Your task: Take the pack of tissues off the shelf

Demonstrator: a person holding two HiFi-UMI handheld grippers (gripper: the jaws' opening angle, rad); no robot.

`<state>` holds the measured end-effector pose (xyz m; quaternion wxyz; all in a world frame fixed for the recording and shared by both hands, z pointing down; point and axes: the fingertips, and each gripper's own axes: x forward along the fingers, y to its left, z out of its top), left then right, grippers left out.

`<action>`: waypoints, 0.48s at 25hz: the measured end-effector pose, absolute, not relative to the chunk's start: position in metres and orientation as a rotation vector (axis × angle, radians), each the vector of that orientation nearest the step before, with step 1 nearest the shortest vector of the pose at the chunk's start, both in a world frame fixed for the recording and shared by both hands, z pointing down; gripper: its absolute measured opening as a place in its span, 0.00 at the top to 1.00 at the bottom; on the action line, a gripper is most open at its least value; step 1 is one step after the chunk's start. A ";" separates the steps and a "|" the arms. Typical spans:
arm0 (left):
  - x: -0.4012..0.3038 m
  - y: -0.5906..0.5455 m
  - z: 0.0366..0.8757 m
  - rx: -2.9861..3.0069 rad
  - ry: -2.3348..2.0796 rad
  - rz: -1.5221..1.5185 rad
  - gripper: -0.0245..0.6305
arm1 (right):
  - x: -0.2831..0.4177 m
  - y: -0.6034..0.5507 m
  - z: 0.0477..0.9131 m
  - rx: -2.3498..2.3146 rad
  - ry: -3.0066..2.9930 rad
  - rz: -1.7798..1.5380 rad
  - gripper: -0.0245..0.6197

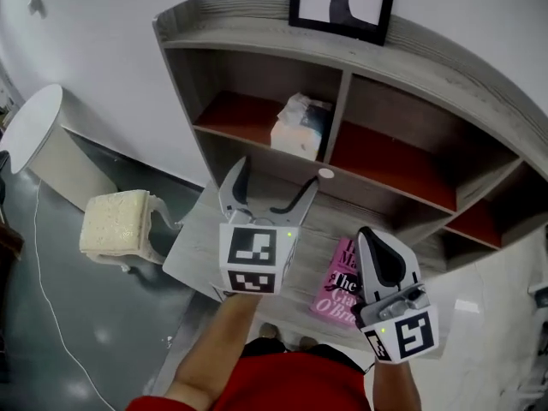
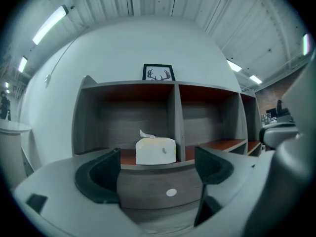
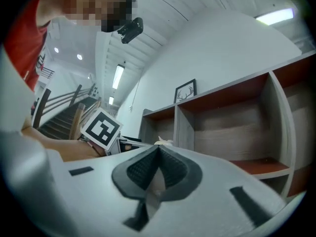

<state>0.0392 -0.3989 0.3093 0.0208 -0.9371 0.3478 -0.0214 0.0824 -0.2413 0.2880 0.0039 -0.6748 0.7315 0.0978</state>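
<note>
Two fingers point(image 2: 98, 179) apart, left gripper point(image 1: 276, 178) toward shelf point(image 1: 257, 26).

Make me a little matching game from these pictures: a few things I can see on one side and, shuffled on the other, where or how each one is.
Things
1. pack of tissues
2. framed picture
3. pink book
4. left gripper

Places or states
A. lying on the grey table
B. jaws wide apart, holding nothing
C. inside a compartment of the shelf
D. standing on top of the shelf

Pairs: 1-C, 2-D, 3-A, 4-B
</note>
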 end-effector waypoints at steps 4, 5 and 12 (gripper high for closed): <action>0.062 -0.416 0.314 -2.943 0.986 -0.099 0.30 | 0.089 -0.240 0.291 -2.241 2.201 0.294 0.95; 0.067 -0.420 0.314 -2.949 0.971 -0.107 0.30 | 0.091 -0.240 0.292 -2.263 2.184 0.291 0.95; 0.089 -0.438 0.319 -2.943 0.957 -0.183 0.30 | 0.114 -0.235 0.289 -2.332 2.131 0.303 0.95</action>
